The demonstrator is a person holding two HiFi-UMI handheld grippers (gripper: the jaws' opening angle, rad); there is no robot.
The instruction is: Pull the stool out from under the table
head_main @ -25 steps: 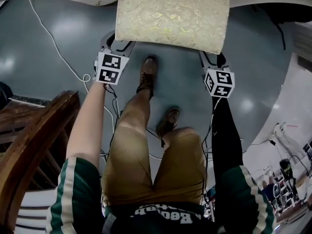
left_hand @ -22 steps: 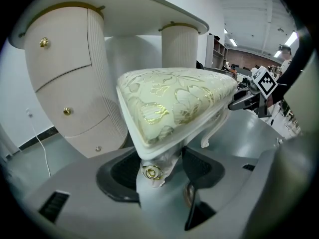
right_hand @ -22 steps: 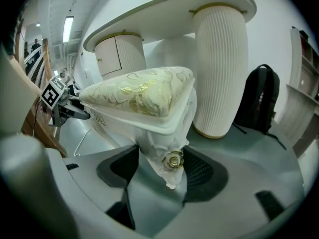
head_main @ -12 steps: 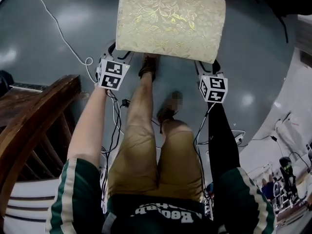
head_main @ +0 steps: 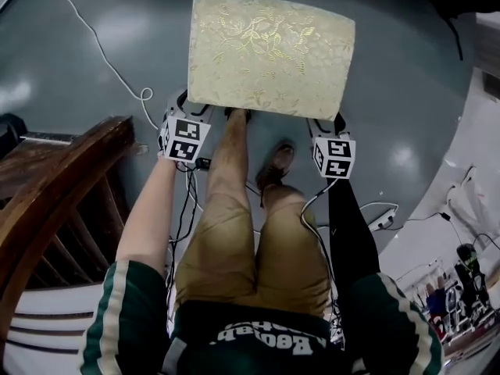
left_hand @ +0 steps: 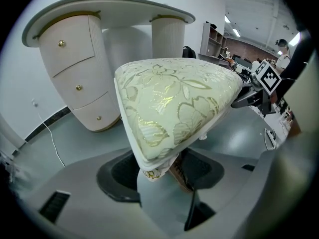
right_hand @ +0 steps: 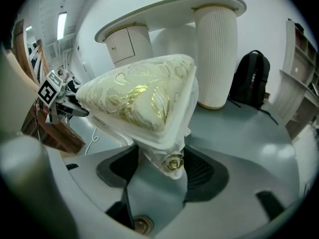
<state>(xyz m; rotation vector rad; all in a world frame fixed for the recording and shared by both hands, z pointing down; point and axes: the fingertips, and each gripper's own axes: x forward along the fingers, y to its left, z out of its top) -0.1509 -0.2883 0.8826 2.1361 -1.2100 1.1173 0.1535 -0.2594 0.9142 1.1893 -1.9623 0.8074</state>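
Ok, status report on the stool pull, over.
Left gripper shut on stool corner, right gripper on the other near corner. Stool clear of table. Shoe at its near edge.

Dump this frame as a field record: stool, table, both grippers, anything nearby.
stool: cream-gold cushioned seat, on the grey floor, clear of the table edge in the head view
table: white, drawer pedestal, behind the stool
left gripper: jaws closed on the stool's near-left corner
right gripper: jaws closed on the near-right corner
person: legs between the grippers
nearby: dark wooden furniture at left; white cable on floor; black backpack by the table column
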